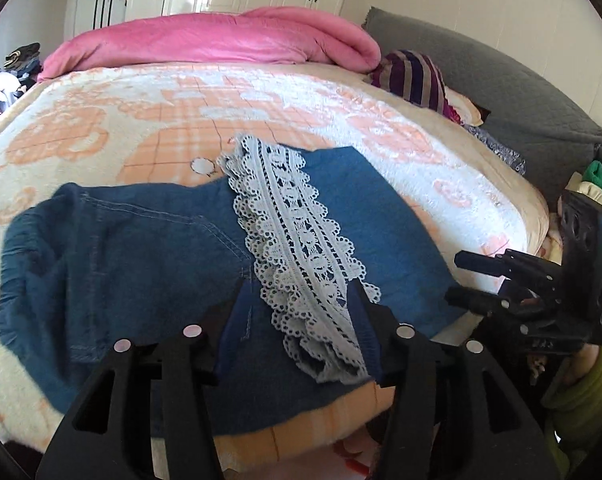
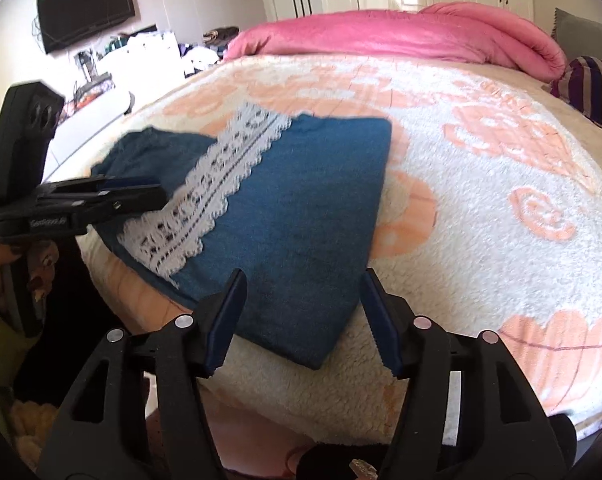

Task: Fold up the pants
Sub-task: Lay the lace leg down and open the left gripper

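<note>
Right wrist view: left gripper body lettering too blurred to read, jaws nearly closed, empty; right gripper wide apart, empty, above denim pants on blanket.

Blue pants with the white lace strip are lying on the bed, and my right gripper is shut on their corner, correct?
Not quite. The right gripper is open, as the right wrist view shows, with its jaws apart over the corner of the blue pants. The white lace strip and the bed are as you say.

Blue denim pants with white lace trim lie folded flat, spread beneath both tongs, lace uppermost.
</note>
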A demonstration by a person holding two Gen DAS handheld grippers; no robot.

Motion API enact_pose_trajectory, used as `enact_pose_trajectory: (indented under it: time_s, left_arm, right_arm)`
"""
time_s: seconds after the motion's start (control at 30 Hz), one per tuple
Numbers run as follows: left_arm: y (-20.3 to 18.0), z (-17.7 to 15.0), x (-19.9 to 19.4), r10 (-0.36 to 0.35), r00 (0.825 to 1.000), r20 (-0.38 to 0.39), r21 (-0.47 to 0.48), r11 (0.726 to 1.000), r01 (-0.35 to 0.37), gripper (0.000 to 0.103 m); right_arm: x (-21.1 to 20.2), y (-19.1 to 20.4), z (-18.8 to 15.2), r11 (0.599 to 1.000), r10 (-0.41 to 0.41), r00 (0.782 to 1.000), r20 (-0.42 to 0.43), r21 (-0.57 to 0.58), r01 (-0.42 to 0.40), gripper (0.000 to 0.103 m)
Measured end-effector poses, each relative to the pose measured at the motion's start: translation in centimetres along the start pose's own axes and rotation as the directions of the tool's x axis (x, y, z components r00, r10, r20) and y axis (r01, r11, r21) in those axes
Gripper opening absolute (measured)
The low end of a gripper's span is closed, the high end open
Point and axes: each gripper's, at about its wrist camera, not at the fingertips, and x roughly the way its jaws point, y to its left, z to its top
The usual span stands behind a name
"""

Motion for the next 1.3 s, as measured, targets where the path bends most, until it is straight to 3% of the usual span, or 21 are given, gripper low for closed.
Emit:
enact_pose_trajectory:
  time_s: [0.23, 0.43, 0.5, 0.6, 0.7, 0.8, 0.93, 1.07, 1.3]
  left_arm:
    - [-1.5, -1.0, -1.4, -0.028, 0.999, 0.018, 0.002, 1.000, 0.028, 0.054]
    - [-3.9, -1.5, -1.5, -0.059, 0.998, 0.024, 0.043, 0.997, 0.058, 0.054]
    - [-4.9, -1.8, -1.1, -0.079, 0.997, 0.015, 0.073, 0.994, 0.077, 0.053]
    - [-5.6, -2.4, 0.1, -0.073, 0.997, -0.020, 0.098, 0.992, 0.075, 0.052]
    - [-4.8, -3.0, 1.6, -0.056, 0.996, -0.071, 0.082, 0.995, 0.062, 0.046]
    - [-4.1, -2.9, 1.7, -0.088, 0.994, -0.071, 0.046, 0.995, 0.091, 0.046]
    - [-4.2, -3.2, 1.9, -0.083, 0.994, -0.074, 0.057, 0.995, 0.088, 0.046]
    - [-4.2, -3.3, 1.9, -0.088, 0.993, -0.075, 0.056, 0.994, 0.093, 0.046]
    - [-4.0, -3.1, 1.6, -0.098, 0.992, -0.073, 0.037, 0.994, 0.101, 0.047]
  right_arm:
    - [-1.3, -0.8, 0.9, 0.999, -0.025, 0.999, 0.045, 0.045, 0.023, 0.066]
    - [-1.4, -1.3, 3.4, 0.998, -0.039, 0.997, 0.073, 0.046, 0.035, 0.066]
    - [-0.4, -0.7, 4.6, 1.000, -0.008, 0.998, 0.055, 0.009, 0.007, 0.051]
    - [1.6, 0.3, 6.1, 0.999, 0.023, 1.000, 0.016, -0.045, -0.022, 0.039]
    - [4.3, 1.1, 7.8, 0.995, 0.042, 0.999, -0.015, -0.092, -0.043, 0.036]
    - [7.2, 1.8, 9.0, 0.991, 0.054, 0.996, -0.072, -0.120, -0.062, 0.033]
    - [10.8, 2.1, 9.3, 0.989, 0.021, 0.990, -0.140, -0.140, -0.041, 0.023]
    - [12.2, 1.3, 9.1, 0.989, -0.033, 0.986, -0.161, -0.151, 0.008, 0.002]
    - [11.1, -1.2, 9.5, 0.995, -0.075, 0.989, -0.131, -0.076, 0.066, 0.000]
